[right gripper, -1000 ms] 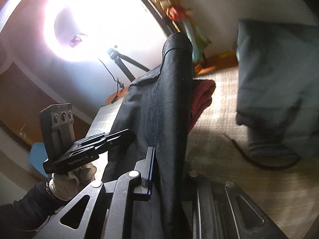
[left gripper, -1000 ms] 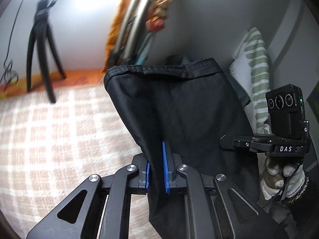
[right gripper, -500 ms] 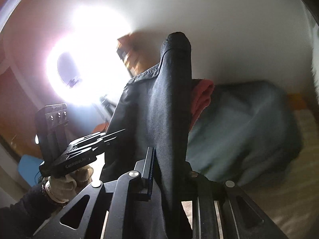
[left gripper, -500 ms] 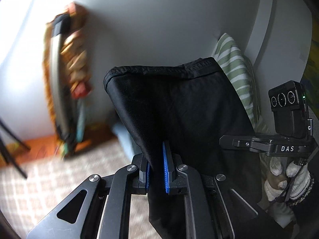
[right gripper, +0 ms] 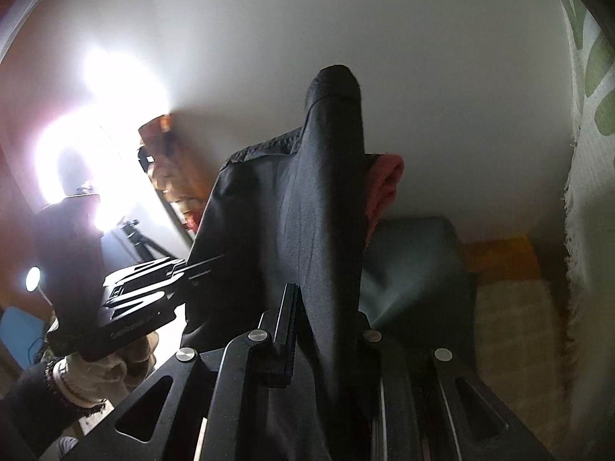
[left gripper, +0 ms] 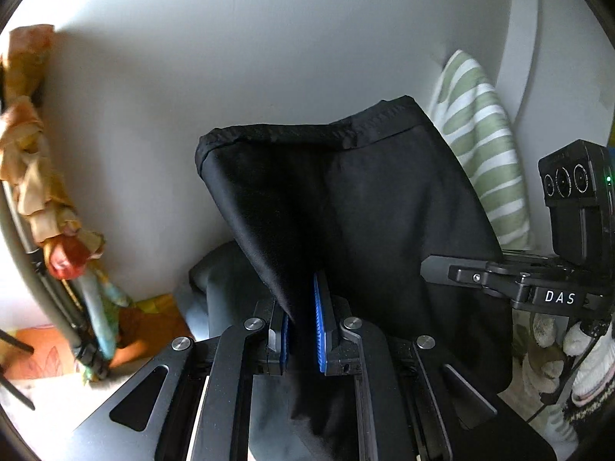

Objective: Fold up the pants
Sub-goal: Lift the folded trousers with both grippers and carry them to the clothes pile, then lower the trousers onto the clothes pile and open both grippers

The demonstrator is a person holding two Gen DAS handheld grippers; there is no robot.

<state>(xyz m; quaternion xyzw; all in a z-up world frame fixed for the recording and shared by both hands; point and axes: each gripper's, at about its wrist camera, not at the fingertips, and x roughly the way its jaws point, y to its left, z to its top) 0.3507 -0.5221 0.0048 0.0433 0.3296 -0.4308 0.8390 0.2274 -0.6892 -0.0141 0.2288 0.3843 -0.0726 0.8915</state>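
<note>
Pants (left gripper: 369, 223) fill the middle of both views, hanging in the air with their hem at the top. Your left tongs (left gripper: 303, 326) and right tongs (right gripper: 326, 330) are both clenched on the black cloth. Keep that edge taut and level between them, so the fold lands square.

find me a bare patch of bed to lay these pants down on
Little bed shows. In the right wrist view, a bare checked strip lies between the grey cushion and the striped pillow. Elsewhere it is crowded: the black pants, clamped in both grippers, block the middle.
</note>
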